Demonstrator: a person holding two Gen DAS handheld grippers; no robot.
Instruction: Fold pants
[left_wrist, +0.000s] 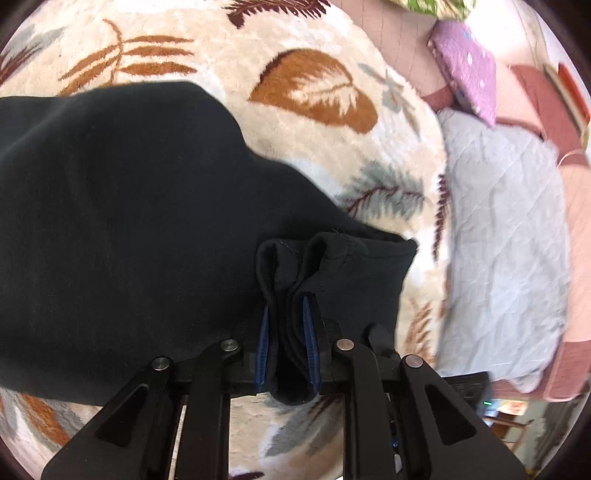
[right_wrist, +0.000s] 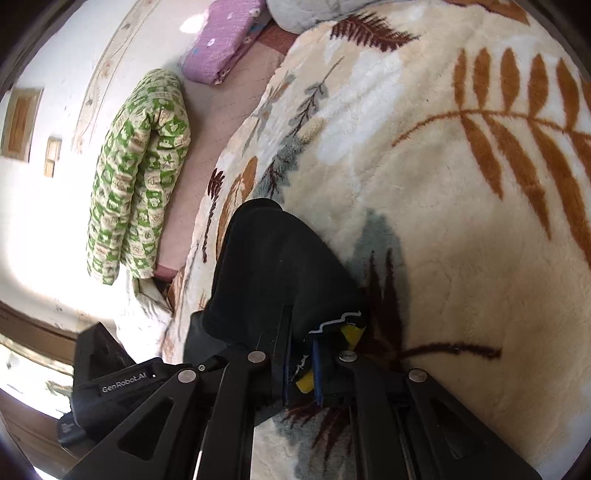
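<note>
The black pants (left_wrist: 122, 221) spread over a cream leaf-patterned blanket (left_wrist: 325, 48) in the left wrist view. My left gripper (left_wrist: 286, 310) is shut on a bunched hem edge of the pants, with cloth pinched between its blue pads. In the right wrist view my right gripper (right_wrist: 301, 345) is shut on another part of the pants (right_wrist: 269, 266), at an edge with a white wavy trim and a yellow tag (right_wrist: 351, 334). The pants hang lifted off the blanket (right_wrist: 461, 258) there.
A grey quilted blanket (left_wrist: 506, 236) and a purple folded cloth (left_wrist: 469, 70) lie beyond the blanket's right edge. A green patterned quilt (right_wrist: 140, 173) leans by the wall, with the purple cloth (right_wrist: 221, 40) near it on the pink floor mat (right_wrist: 221, 110).
</note>
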